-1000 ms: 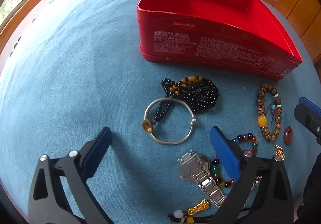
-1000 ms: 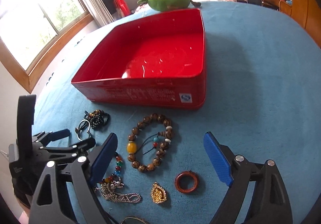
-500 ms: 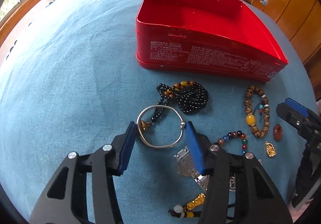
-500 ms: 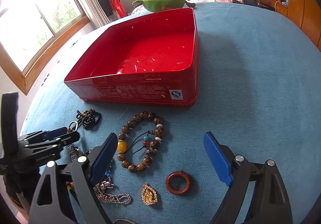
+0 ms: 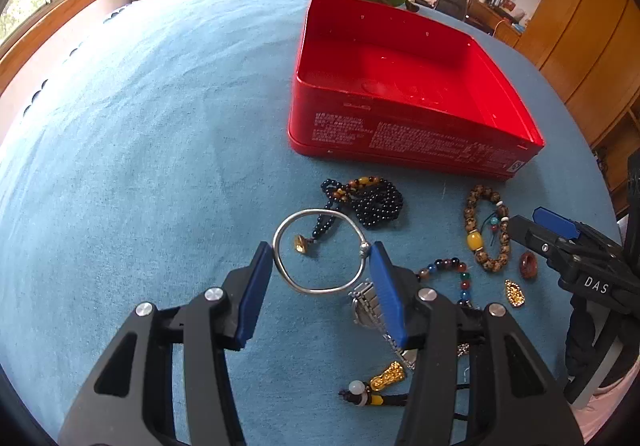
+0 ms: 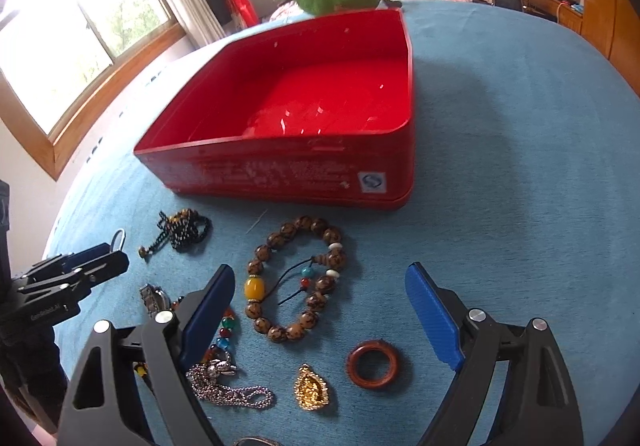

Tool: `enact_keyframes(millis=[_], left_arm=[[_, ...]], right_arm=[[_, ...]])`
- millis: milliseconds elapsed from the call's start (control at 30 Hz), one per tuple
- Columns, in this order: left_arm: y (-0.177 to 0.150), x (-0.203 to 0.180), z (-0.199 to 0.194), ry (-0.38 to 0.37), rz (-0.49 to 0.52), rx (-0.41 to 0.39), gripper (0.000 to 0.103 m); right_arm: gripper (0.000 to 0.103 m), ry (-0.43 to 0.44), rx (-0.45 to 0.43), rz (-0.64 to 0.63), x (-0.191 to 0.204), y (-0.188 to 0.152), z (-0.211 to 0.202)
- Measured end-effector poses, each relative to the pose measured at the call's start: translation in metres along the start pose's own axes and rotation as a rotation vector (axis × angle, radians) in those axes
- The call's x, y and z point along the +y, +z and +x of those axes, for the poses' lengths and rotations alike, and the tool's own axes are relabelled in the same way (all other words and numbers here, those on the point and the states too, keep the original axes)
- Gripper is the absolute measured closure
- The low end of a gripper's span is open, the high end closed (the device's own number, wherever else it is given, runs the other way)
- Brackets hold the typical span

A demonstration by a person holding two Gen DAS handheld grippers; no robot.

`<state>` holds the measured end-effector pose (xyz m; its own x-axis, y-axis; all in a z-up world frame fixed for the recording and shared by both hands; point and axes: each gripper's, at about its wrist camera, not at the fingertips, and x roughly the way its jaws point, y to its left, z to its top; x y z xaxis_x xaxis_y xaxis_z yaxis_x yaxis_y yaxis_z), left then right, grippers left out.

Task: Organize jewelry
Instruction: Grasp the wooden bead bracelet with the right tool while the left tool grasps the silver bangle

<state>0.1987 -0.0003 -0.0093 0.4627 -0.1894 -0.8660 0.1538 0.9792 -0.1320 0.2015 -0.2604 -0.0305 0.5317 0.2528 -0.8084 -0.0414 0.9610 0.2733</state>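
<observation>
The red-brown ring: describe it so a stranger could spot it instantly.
Start at the red tin on the blue cloth, then come forward past the brown bead bracelet. The red-brown ring lies beside a gold pendant; it is the only plain, solid hoop without beads.

Glossy red-lacquered metal on the tin (image 5: 400,134), catching highlights inside; matt, softly napped blue cloth on the table cover (image 5: 160,150). Polished silver metal on the bangle (image 5: 320,250), steel links on the watch (image 5: 370,310), mottled wood-like beads on the bracelet (image 6: 296,278). Ribbed blue plastic on the finger pads (image 6: 434,320), over matt black frames.
</observation>
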Motion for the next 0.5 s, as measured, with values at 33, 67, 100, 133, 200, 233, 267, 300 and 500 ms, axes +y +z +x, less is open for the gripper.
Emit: enact_keyframes(millis=[33,67,100,133,200,233,267,300,500], left_arm=[[0.0,0.0,0.001,0.0,-0.002,0.006,0.054],[0.001,-0.003,0.004,0.001,-0.002,0.009,0.054],[0.0,-0.002,0.003,0.004,-0.001,0.009,0.054],[0.001,-0.003,0.005,0.008,0.001,0.009,0.054],[0.001,-0.004,0.006,0.012,0.005,0.009,0.054],[-0.001,-0.001,0.006,0.013,0.006,0.011,0.054],[0.0,-0.002,0.008,0.013,0.006,0.012,0.054],[-0.001,-0.002,0.009,0.015,0.006,0.014,0.054],[0.003,-0.004,0.018,0.021,0.001,0.024,0.054]], right_arm=[[0.018,-0.002,0.01,0.001,0.001,0.0,0.003],[0.02,-0.001,0.022,0.004,0.002,0.001,0.007],[0.021,0.001,0.031,0.005,0.004,0.001,0.01],[0.023,0.002,0.043,0.004,0.006,0.002,0.014],[0.023,-0.014,0.049,-0.008,0.01,0.003,0.017],[0.024,-0.032,0.05,-0.021,0.013,0.003,0.019],[0.026,-0.047,0.05,-0.031,0.015,0.003,0.02],[0.027,-0.056,0.049,-0.033,0.017,0.003,0.022],[0.053,-0.106,0.035,-0.046,0.016,0.008,0.026]])
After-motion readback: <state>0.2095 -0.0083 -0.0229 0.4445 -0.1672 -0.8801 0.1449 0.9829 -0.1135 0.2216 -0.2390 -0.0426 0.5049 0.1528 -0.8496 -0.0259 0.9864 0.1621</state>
